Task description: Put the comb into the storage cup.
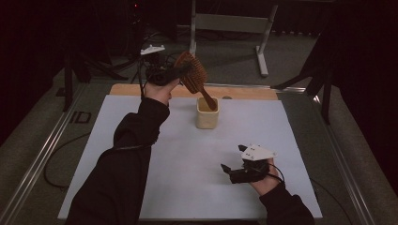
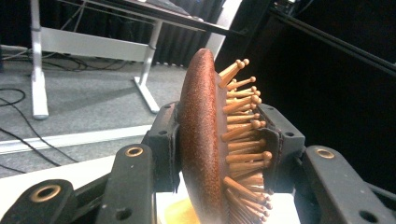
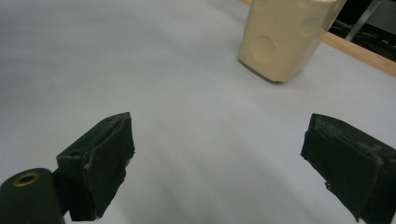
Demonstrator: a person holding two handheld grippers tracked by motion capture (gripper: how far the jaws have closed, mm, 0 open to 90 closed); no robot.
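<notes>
Floor marking (image 1: 80,117) left of table — reads "ID".

I see a reddish-brown speckled hairbrush (image 2: 201,140) with orange-tan wooden pins, a pale cream cup (image 1: 207,114), a white surface (image 1: 178,159) edged in light wood, and matte black fingers (image 3: 100,163).

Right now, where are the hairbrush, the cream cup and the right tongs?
hairbrush (image 1: 193,71): high view, on the bristle head.
cream cup (image 1: 207,118): high view, on the front wall.
right tongs (image 3: 217,161): right gripper view, midway between the two open pads.
</notes>
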